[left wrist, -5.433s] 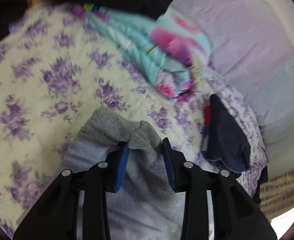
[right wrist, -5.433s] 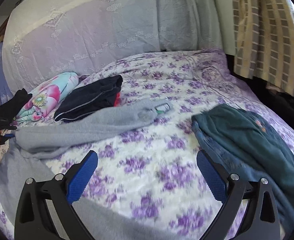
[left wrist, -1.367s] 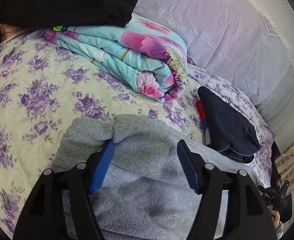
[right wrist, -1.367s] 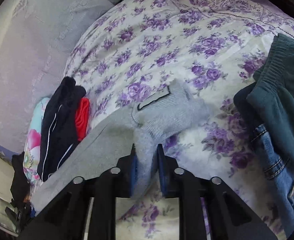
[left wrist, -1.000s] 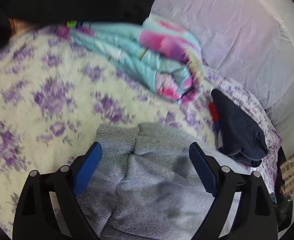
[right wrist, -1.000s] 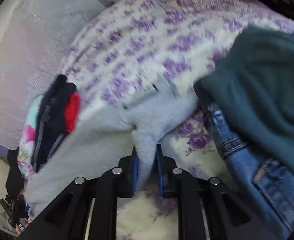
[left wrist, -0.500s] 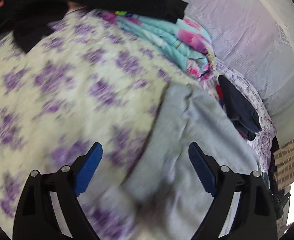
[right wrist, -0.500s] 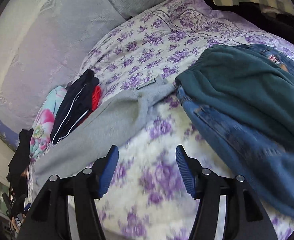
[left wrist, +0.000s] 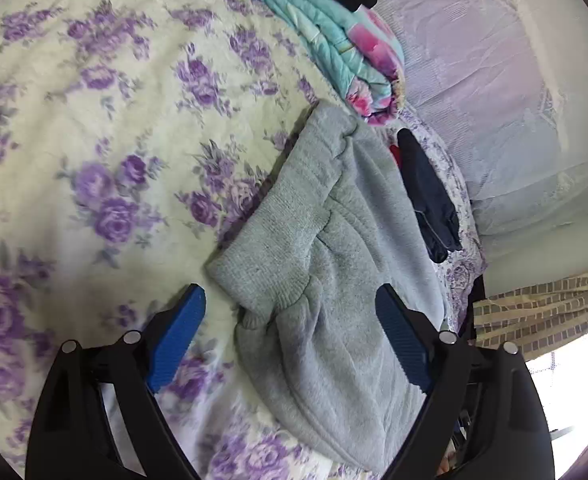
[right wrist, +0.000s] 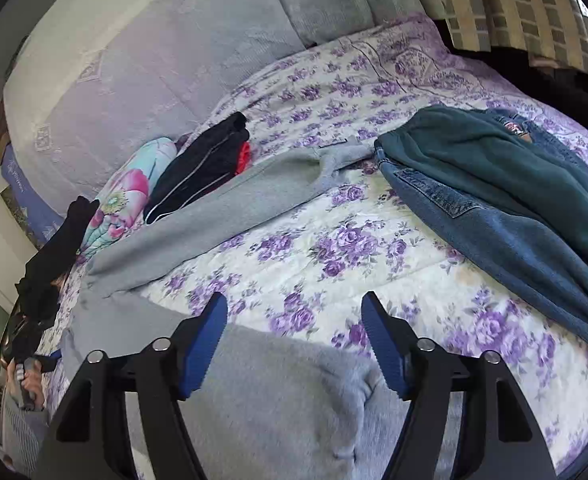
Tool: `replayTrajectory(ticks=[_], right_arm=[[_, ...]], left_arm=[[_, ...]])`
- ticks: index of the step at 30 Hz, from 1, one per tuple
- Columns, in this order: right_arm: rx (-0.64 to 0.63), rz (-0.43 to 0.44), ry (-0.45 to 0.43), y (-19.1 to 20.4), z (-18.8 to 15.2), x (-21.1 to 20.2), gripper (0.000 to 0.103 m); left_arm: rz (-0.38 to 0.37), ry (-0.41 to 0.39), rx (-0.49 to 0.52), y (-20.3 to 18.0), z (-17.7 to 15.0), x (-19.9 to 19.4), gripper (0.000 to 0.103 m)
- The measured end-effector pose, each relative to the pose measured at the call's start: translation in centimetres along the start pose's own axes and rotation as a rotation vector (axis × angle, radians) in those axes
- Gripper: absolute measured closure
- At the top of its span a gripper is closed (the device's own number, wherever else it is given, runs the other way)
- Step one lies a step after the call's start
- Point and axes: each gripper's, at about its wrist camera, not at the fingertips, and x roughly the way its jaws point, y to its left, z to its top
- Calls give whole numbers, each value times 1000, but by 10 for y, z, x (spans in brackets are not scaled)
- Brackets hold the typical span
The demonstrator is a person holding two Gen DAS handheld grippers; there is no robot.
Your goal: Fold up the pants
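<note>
Grey sweatpants [left wrist: 326,264] lie on the purple-flowered bedspread [left wrist: 93,152], ribbed waistband [left wrist: 289,216] toward the upper left. My left gripper [left wrist: 289,312] is open and empty, hovering just above the waistband end. In the right wrist view one grey leg [right wrist: 229,204] stretches across the bed to the jeans, and the other leg [right wrist: 277,392] lies below my right gripper [right wrist: 294,312], which is open and empty above the bedspread.
A folded turquoise-and-pink blanket [left wrist: 334,40] and a dark folded garment [left wrist: 426,192] lie beside the pants near the headboard cushion [left wrist: 494,100]. Blue jeans [right wrist: 494,240] under a dark green garment [right wrist: 494,152] lie on the right. A checked curtain [right wrist: 514,8] hangs behind.
The right gripper opened and let go of the grey leg cuff, then drew back. The left gripper, open, pulled back from the waistband and now sees the pants from higher up.
</note>
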Motion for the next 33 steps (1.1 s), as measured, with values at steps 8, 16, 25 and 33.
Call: replayTrajectory(ticks=[8, 16, 25, 33], right_arm=[[10, 4, -10, -4, -31, -26, 24], [204, -48, 51, -55, -70, -57, 24], [323, -56, 81, -82, -99, -40, 22], [335, 71, 71, -87, -63, -17, 93]], left_arm=[[-52, -17, -23, 7, 0, 23, 70], [-143, -80, -23, 11, -3, 3, 78], [-146, -71, -55, 18, 3, -5, 78], [-118, -82, -57, 19, -2, -12, 78]])
